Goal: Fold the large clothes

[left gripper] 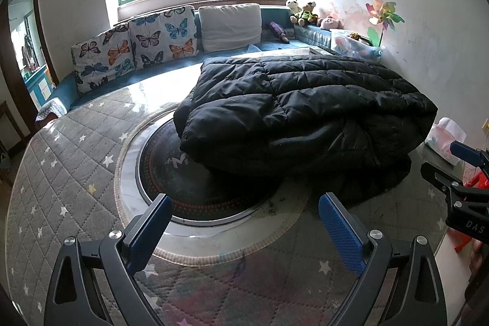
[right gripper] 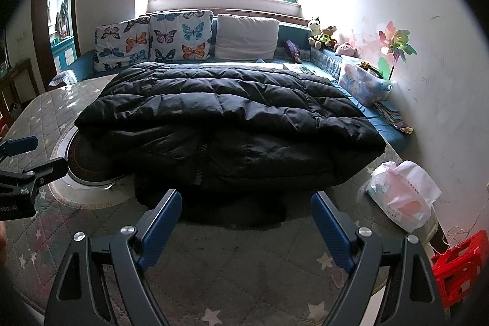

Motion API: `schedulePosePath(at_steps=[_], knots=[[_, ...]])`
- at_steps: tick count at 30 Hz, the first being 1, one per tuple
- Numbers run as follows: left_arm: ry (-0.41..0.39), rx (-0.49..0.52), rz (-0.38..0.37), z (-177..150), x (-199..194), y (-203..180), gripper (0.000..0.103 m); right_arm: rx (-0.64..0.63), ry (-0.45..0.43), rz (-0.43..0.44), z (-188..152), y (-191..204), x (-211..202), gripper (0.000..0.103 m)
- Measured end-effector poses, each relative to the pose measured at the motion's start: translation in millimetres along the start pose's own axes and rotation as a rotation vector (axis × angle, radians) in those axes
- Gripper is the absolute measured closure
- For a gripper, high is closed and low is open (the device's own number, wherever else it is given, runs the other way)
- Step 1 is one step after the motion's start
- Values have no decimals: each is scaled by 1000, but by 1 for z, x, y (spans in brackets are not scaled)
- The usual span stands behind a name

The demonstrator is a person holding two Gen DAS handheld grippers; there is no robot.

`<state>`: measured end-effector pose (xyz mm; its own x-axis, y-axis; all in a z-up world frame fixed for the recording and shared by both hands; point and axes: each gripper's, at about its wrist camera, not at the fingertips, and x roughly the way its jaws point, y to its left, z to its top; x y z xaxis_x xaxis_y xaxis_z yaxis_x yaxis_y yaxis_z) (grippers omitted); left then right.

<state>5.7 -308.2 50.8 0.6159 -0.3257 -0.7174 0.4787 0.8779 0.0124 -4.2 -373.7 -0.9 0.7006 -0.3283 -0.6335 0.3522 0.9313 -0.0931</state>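
A black quilted puffer jacket point(left gripper: 305, 112) lies folded in a thick bundle on the round table point(left gripper: 76, 173); it also shows in the right wrist view point(right gripper: 229, 118). My left gripper point(left gripper: 244, 203) is open and empty, a little short of the jacket's near left edge. My right gripper point(right gripper: 246, 200) is open and empty, just in front of the jacket's near edge. The right gripper shows at the right edge of the left wrist view point(left gripper: 464, 170), and the left gripper at the left edge of the right wrist view point(right gripper: 21, 161).
The table has a grey star-quilted cover and a dark round inset point(left gripper: 183, 182). A tissue pack point(right gripper: 400, 194) lies to the right of the jacket. A red stool point(right gripper: 458, 261) stands at the lower right. A sofa with butterfly cushions point(left gripper: 134, 48) is behind.
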Motion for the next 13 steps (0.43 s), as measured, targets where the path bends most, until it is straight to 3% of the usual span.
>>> schedulePosePath(at_steps=[13], knots=[[-2, 13, 4, -6, 1, -1, 0, 1, 2, 0, 0, 1, -2, 9]])
